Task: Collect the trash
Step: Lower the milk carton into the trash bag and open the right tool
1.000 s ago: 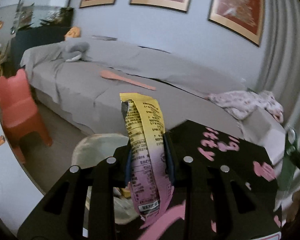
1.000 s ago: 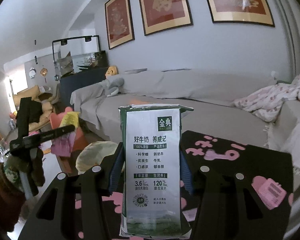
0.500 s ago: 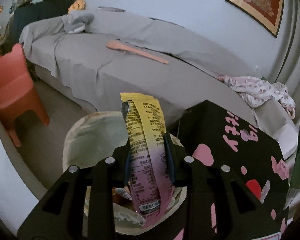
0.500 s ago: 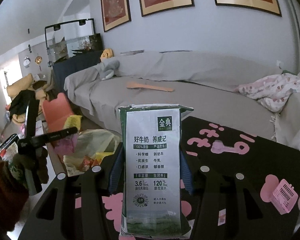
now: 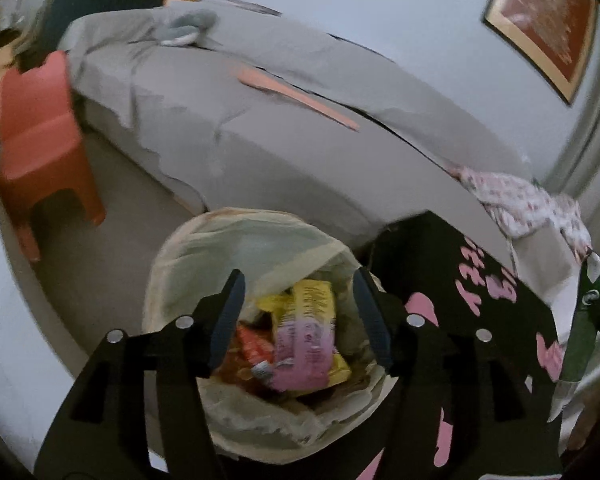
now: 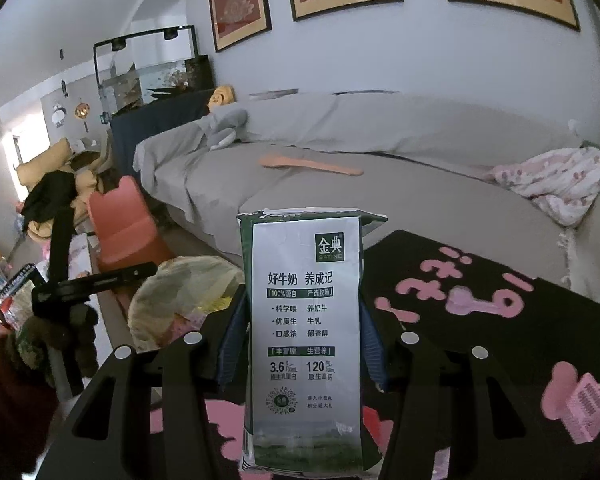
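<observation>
In the left wrist view my left gripper [image 5: 300, 300] hangs over a bin lined with a pale bag [image 5: 220, 248]. Its jaws are opening and nothing sits between the pads. The yellow and pink snack wrapper [image 5: 304, 340] lies inside the bin on other wrappers. In the right wrist view my right gripper [image 6: 300, 316] is shut on an upright white and green milk carton [image 6: 304, 320], which stands above the black table [image 6: 480, 300]. The bin [image 6: 180, 292] shows to the carton's left, with the left gripper [image 6: 96, 280] beside it.
A black table with pink shapes [image 5: 480, 300] adjoins the bin on the right. Behind it runs a grey covered sofa [image 5: 280, 120] with a pink flat stick [image 5: 296, 96] and a floral cloth [image 5: 528, 204]. A red child's chair [image 5: 40, 136] stands on the floor at left.
The left gripper sank over the bin and its jaws parted; the yellow and pink wrapper dropped out into the bin. The right gripper drifted sideways with the carton still gripped.
</observation>
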`<state>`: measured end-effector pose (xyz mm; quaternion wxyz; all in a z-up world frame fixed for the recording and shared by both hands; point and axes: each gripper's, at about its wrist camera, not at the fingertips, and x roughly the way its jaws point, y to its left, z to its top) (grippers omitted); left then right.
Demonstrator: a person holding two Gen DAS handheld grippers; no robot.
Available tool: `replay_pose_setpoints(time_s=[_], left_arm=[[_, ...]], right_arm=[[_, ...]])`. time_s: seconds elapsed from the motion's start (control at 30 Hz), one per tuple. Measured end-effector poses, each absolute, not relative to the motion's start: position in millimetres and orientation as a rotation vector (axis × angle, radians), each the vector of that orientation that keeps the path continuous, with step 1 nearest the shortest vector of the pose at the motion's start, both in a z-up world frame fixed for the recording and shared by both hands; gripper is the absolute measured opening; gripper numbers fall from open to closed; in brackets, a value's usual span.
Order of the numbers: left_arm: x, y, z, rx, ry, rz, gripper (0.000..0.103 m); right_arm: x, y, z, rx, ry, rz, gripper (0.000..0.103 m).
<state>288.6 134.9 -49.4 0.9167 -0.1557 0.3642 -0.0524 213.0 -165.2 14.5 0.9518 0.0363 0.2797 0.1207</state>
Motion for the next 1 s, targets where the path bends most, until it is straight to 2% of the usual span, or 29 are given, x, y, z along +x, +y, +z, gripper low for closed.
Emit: replay_pose_setpoints(time_s=[0.3,0.7,0.77,1.0], left_arm=[[232,176,-58,-0.413,0.722,-0.009,0.054],[213,204,-61,-0.473,0.711,0.013,0.055],[213,205,-62,-0.477,0.712,0.011,0.055],[217,199,-64,-0.470,0.728,0.003,0.058]], right_arm=[[275,-84,18,0.126,0.540,0.355,0.049],[344,13,-24,0.156,0.530,0.390,0.050],[346,13,-32,0.168,0.558,0.409,0.067],[343,-8,-45,0.137,0.646,0.356,0.070]])
